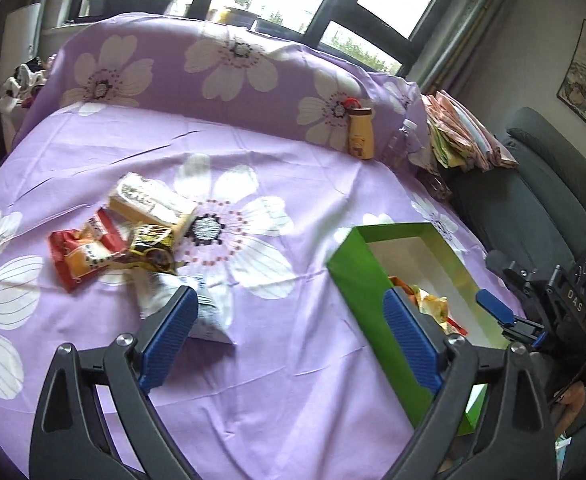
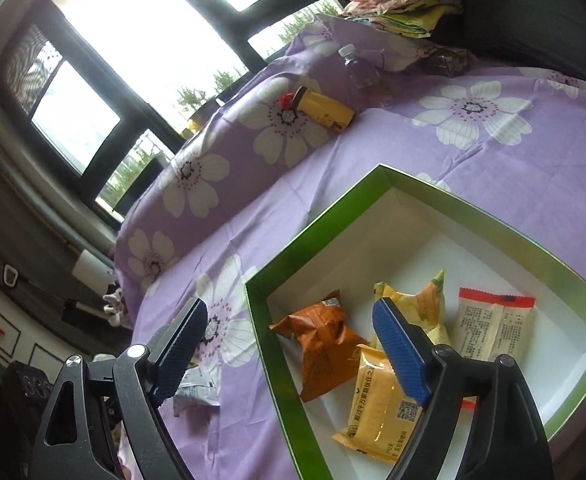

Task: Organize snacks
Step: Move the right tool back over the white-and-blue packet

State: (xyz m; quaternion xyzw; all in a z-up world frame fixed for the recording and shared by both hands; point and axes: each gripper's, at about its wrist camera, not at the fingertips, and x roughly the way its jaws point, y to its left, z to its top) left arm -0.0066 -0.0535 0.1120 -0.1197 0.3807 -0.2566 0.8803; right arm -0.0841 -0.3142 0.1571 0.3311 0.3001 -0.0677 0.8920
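While four snack packets already lie in the green box point(image 2: 325, 220), four more wait loose on the purple bedsheet point(image 1: 293, 380), so the sorting is roughly half done

Inside the box, toward its near-left corner, sit an orange packet point(image 2: 321, 340), a yellow packet point(image 2: 377, 400), a pale-yellow packet point(image 2: 421, 304) and a red-and-white packet point(image 2: 493, 328); out on the sheet, left of the box, a cream packet point(image 1: 153, 200), a red packet point(image 1: 85, 252), a gold-and-black packet point(image 1: 153, 248) and a white packet point(image 1: 197, 308) form a close pile. Left gripper point(image 1: 293, 336) tilts downward over the sheet between pile and box, jaws spread wide and empty, one finger near the white packet; right gripper point(image 2: 293, 352) angles down straddling the box's left wall, likewise spread and holding nothing
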